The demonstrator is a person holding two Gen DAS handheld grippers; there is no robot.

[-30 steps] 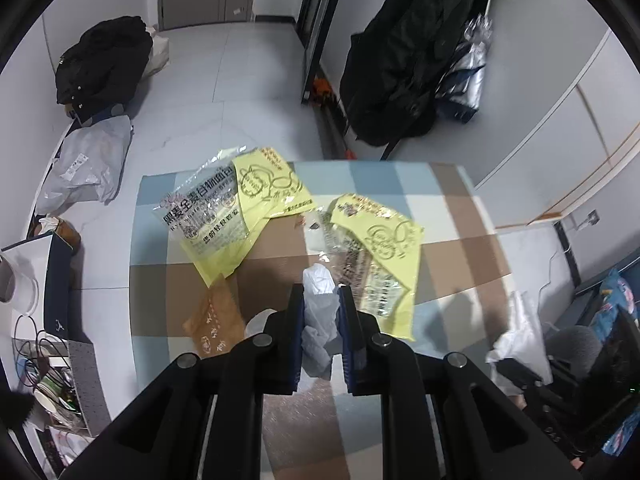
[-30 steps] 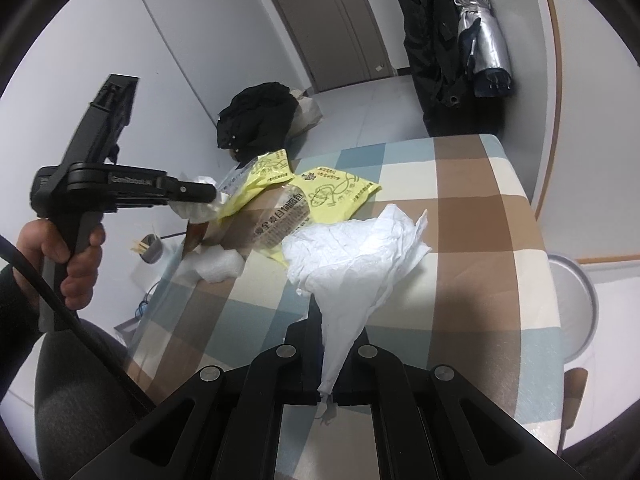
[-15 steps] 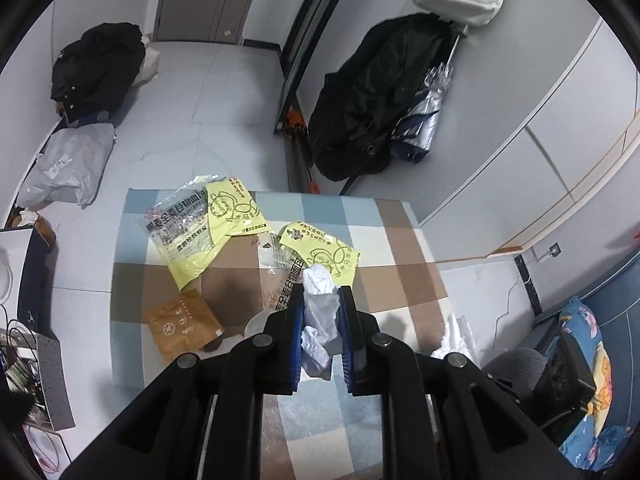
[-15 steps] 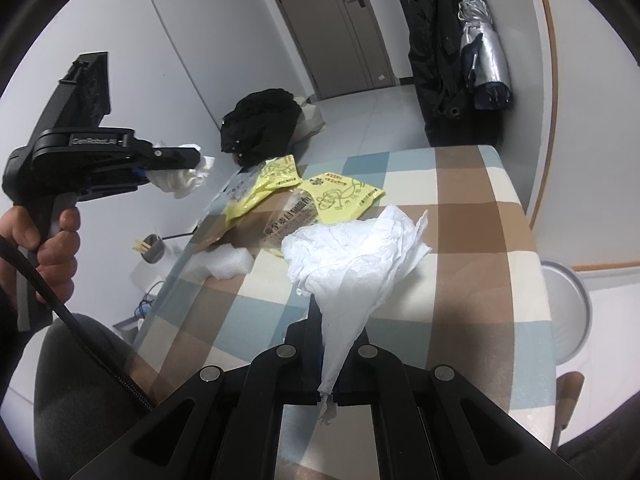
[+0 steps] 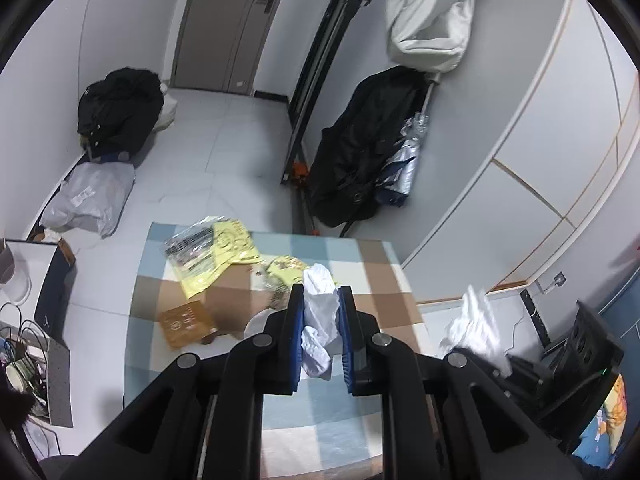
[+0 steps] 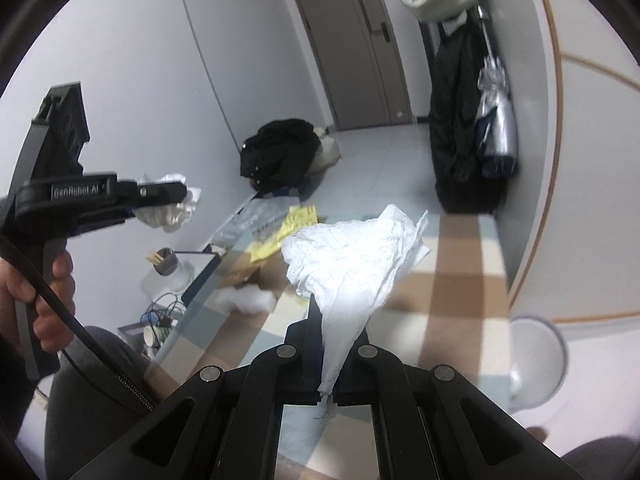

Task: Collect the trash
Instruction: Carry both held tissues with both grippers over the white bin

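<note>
A lived-in home, most likely a small flat's entry room or bedroom. A worktop (image 5: 372, 264) covered with a checked cloth in blue, brown and cream stands on a pale tiled floor (image 5: 224, 148). Beyond the worktop, a grey interior door (image 5: 224, 24) closes the far wall. To the right of the door, a black coat (image 5: 360, 148) and a folded silver umbrella (image 5: 404, 160) hang against the wall under a white bag (image 5: 428, 28). Left of the door, a heap of dark clothing (image 5: 120, 108) lies on the floor, with a grey parcel bag (image 5: 88, 196) nearer the worktop. Built-in white cupboards (image 5: 552, 128) line the wall right of the coat.
</note>
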